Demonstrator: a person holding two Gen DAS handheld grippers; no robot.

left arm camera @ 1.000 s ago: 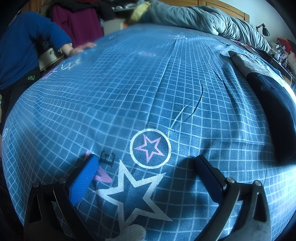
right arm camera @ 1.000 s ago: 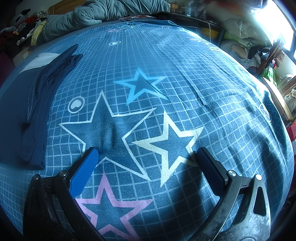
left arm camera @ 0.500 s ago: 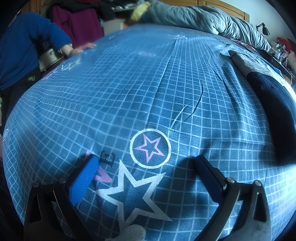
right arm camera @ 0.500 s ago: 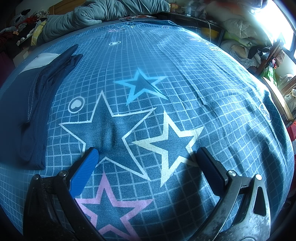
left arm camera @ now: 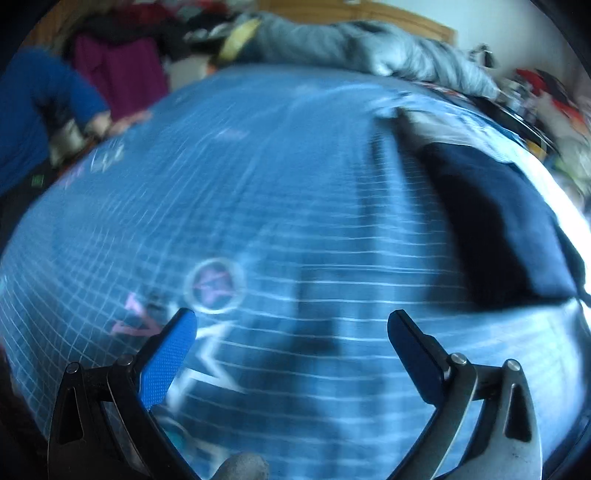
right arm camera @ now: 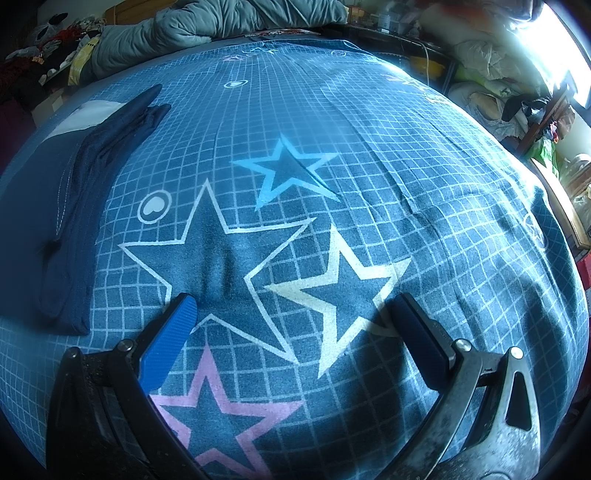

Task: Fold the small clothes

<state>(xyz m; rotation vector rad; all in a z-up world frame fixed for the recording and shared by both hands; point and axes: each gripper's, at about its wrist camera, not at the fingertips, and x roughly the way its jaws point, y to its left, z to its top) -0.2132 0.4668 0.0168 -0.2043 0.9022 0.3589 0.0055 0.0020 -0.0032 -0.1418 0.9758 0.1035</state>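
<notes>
A dark navy garment [left arm camera: 498, 221] lies flat on the blue grid-and-star bedsheet [left arm camera: 258, 203], at the right of the blurred left wrist view. In the right wrist view the same garment [right arm camera: 48, 206] lies at the far left, with a pale patch at its far end. My left gripper [left arm camera: 291, 325] hovers open over the sheet, left of the garment, holding nothing. My right gripper [right arm camera: 293, 308] stands open over the printed stars, right of the garment, with nothing between its fingers.
A grey duvet [right arm camera: 221, 22] is bunched at the head of the bed. A person in a blue sleeve [left arm camera: 40, 110] leans a hand on the bed's far left edge. Cluttered shelves and clothes [right arm camera: 517, 92] line the right side.
The left gripper has swung right and lifted, blurring its view; the navy garment now sits nearer its centre. The right gripper has not moved.
</notes>
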